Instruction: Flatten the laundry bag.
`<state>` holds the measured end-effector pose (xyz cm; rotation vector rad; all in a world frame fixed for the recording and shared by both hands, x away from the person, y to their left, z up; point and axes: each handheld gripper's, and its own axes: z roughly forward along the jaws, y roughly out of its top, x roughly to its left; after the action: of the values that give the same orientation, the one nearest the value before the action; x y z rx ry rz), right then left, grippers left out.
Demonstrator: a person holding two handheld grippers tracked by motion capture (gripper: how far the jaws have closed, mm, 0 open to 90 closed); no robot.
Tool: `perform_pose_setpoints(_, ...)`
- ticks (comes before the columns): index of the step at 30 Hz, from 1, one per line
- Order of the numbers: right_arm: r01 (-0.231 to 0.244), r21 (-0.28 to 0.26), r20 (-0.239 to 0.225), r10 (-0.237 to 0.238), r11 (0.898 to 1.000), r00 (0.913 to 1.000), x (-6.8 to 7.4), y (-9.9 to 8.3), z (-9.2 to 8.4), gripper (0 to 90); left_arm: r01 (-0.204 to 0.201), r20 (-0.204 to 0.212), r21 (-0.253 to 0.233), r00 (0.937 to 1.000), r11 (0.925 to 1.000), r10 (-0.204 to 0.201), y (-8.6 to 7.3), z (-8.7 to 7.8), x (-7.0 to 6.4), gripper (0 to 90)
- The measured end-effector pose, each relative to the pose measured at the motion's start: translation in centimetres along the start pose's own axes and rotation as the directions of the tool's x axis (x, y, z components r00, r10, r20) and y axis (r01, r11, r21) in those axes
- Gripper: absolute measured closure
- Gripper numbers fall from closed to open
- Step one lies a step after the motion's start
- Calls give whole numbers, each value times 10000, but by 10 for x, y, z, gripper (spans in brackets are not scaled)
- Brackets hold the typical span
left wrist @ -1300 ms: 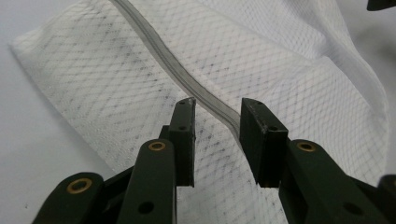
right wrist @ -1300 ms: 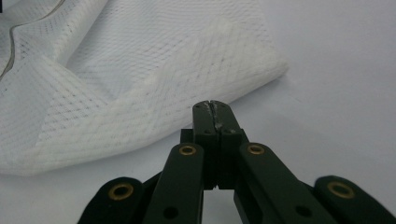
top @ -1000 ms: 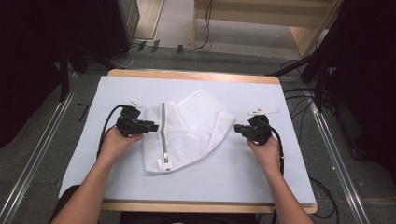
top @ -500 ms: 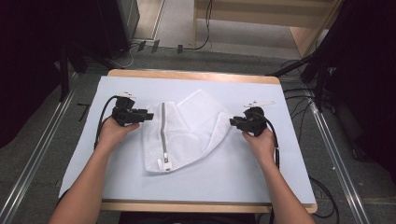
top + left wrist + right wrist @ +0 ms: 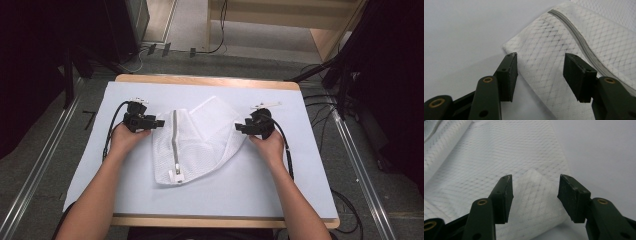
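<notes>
Mesh bag (image 5: 192, 145) zipped, contents unclear; L gripper (image 5: 159, 122) & R gripper (image 5: 239, 127) jaws just opened wide, nothing gripped.

the high view looks steeply down on the table (image 5: 300, 200) from the person's side; both gripper views sit close above the mesh bag (image 5: 200, 145), their shared ground.

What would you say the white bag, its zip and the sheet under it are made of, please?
White bag: seemingly a thin synthetic mesh, matt; a diamond-grid weave shows and lower layers show through. Zip: grey tape, probably woven fabric with fine teeth, too small to tell whether plastic or metal. Sheet: smooth, matt, pale; paper or plastic, hard to say.
</notes>
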<state>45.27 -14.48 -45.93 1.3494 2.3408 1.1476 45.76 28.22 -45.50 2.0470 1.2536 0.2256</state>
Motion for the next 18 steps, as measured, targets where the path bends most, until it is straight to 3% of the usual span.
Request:
perform_pose_setpoints(3,138,183,38,-139,9997,9999,1,-2,7,483,-34,-116,13,9999,10000,34,0,0,-2,499)
perform_pose_setpoints(4,200,557,100,-206,9982,9997,3,-4,13,479,-130,-263,100,9996,9999,133,0,0,-4,534)
perform_pose_setpoints(6,391,515,242,-404,9979,9989,6,-5,13,499,-161,-219,149,9996,9998,164,0,0,-5,593)
perform_pose_setpoints(9,472,601,267,-489,9971,9984,10,-7,12,614,-296,-433,187,9986,9994,304,-1,1,-8,680)
perform_pose_setpoints(11,720,556,560,-752,9959,9956,13,-9,11,698,-715,-735,383,9945,9967,742,-1,1,-12,750)
perform_pose_setpoints(12,720,556,560,-752,9959,9956,13,-9,11,698,-715,-735,383,9945,9967,742,-1,1,-12,785)
perform_pose_setpoints(13,900,542,789,-941,9945,9924,17,-10,11,785,-845,-831,457,9926,9954,881,-1,1,-14,828)
perform_pose_setpoints(14,871,600,704,-913,9944,9933,17,-10,11,851,-669,-419,503,9967,9965,691,-1,1,-13,894)
perform_pose_setpoints(15,816,645,595,-855,9946,9946,17,-10,11,896,-607,-409,503,9972,9969,628,-1,1,-14,900)
perform_pose_setpoints(18,429,738,330,-454,9964,9984,13,-10,10,900,-579,-406,594,9973,9966,604,0,0,-13,900)
